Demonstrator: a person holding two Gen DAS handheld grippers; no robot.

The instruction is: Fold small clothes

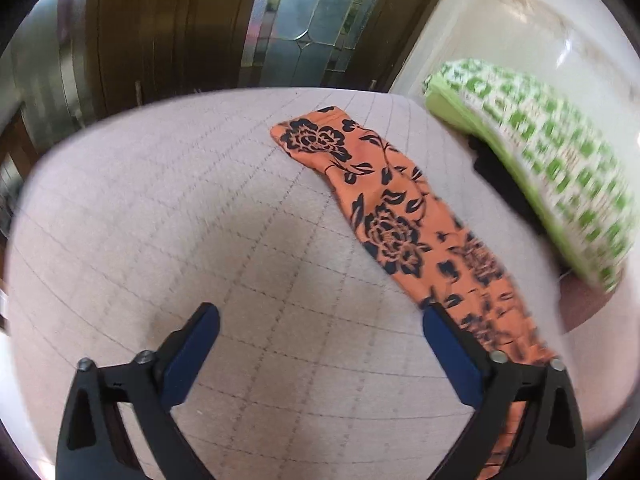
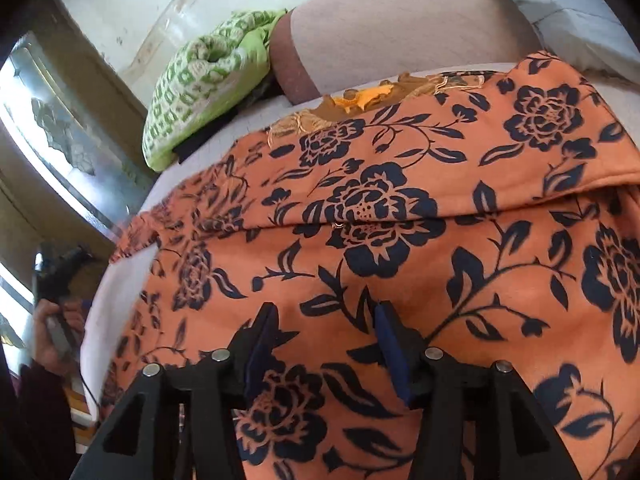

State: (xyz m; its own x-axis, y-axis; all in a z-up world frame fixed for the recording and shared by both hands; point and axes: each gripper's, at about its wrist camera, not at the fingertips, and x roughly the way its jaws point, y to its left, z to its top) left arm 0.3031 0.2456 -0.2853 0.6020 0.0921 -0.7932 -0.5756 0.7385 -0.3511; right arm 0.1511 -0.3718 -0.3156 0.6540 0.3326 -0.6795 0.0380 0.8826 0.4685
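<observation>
The orange garment with a black flower print (image 2: 400, 216) lies spread on the pale grid-lined bed cover (image 1: 200, 208). The left gripper (image 1: 320, 320) gapes wide over bare cover beside a sleeve; the right gripper (image 2: 324, 316) hovers half-parted above the cloth, grasping nothing

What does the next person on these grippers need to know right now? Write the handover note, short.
Left gripper: open, empty, over the bare checked sheet, beside the sleeve of the orange top.
Right gripper: jaws partly open, low over the orange top, pads not visibly pinching cloth.
Things: the orange top is on the sheet, with one fold line across it below the neckline. A green patterned cloth is bunched at the far edge, not touched.
Done: apparently one fold made.
Left: the sleeve stretches out to the side and probably needs folding in; then finish the top.
</observation>
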